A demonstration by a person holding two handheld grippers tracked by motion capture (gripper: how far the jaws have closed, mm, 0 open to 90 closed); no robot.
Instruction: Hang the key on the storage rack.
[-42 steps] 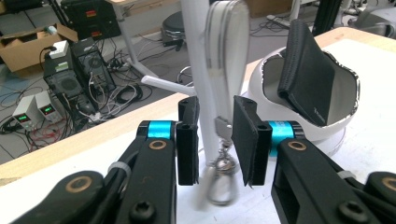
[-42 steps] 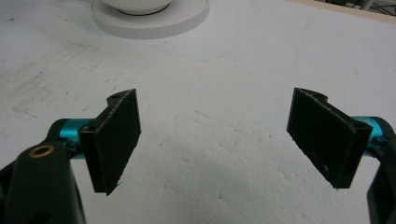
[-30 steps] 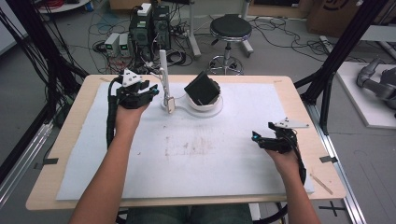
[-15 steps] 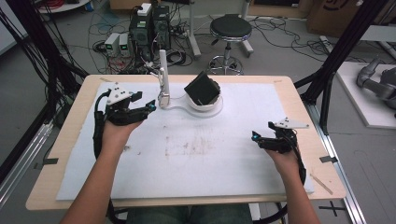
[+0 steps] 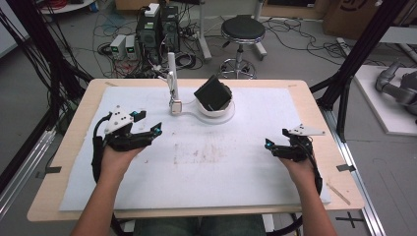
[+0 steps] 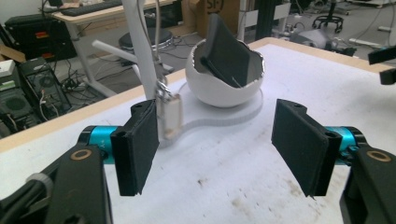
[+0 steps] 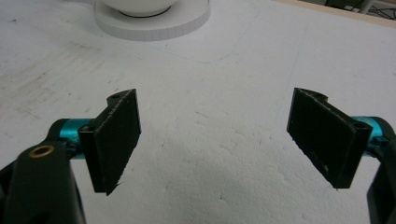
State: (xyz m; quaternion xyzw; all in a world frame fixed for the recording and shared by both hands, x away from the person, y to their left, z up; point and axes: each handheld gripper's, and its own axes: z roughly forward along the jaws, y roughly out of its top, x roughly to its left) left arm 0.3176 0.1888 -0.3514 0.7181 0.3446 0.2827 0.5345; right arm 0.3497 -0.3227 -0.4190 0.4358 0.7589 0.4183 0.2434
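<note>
A white bowl-shaped holder (image 5: pixel 215 109) on a flat white base holds a tilted black block (image 5: pixel 212 92); in the left gripper view the holder (image 6: pixel 224 93) and black block (image 6: pixel 226 53) sit ahead of the jaws. A white upright post (image 5: pixel 172 73) with a small hanging plug (image 5: pixel 176 106) rises beside it. My left gripper (image 5: pixel 156 130) rests on the white mat at the left, open and holding nothing, pointing towards the holder. My right gripper (image 5: pixel 268 144) lies on the mat at the right, open with nothing between its jaws.
The white mat (image 5: pixel 206 162) covers a wooden table (image 5: pixel 78 128). A stool (image 5: pixel 242 30), computer boxes (image 5: pixel 157 24) and many cables lie on the floor beyond the far edge. Black frame posts (image 5: pixel 354 64) stand at both sides.
My left gripper has drawn back from the post and holder, moving left and towards the near side of the mat. The right gripper has stayed put.
</note>
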